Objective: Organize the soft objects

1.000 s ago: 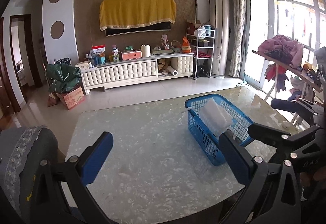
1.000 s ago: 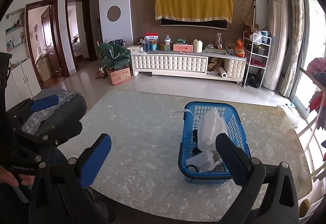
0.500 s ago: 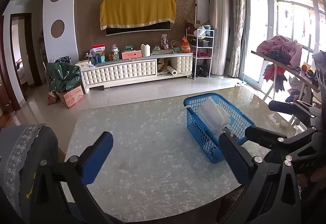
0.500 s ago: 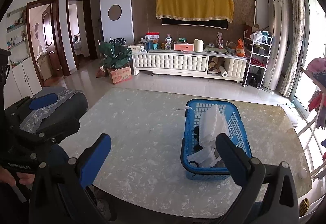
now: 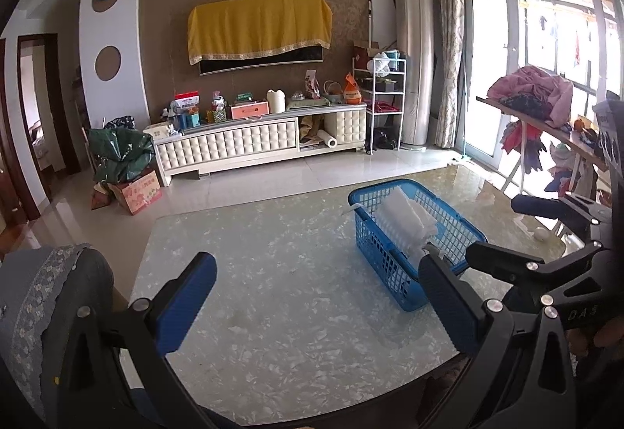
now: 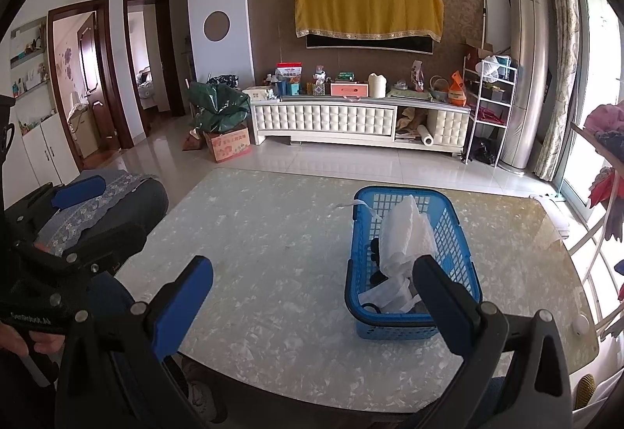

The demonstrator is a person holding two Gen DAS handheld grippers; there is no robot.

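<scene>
Right wrist view: both my jaws spread wide, empty, above near counter (image 6: 273, 234). White cloth (image 6: 405, 234) already in blue basket (image 6: 394, 323), right side. Nothing loose visible; task looks nearly finished.

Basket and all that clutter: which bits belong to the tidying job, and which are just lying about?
Job:
basket
white cloth in it
dark item beside it, unclear what
left gripper and right gripper, both open, holding nothing

Lying about:
clothes pile
cabinet clutter
green bag
cardboard box
</scene>
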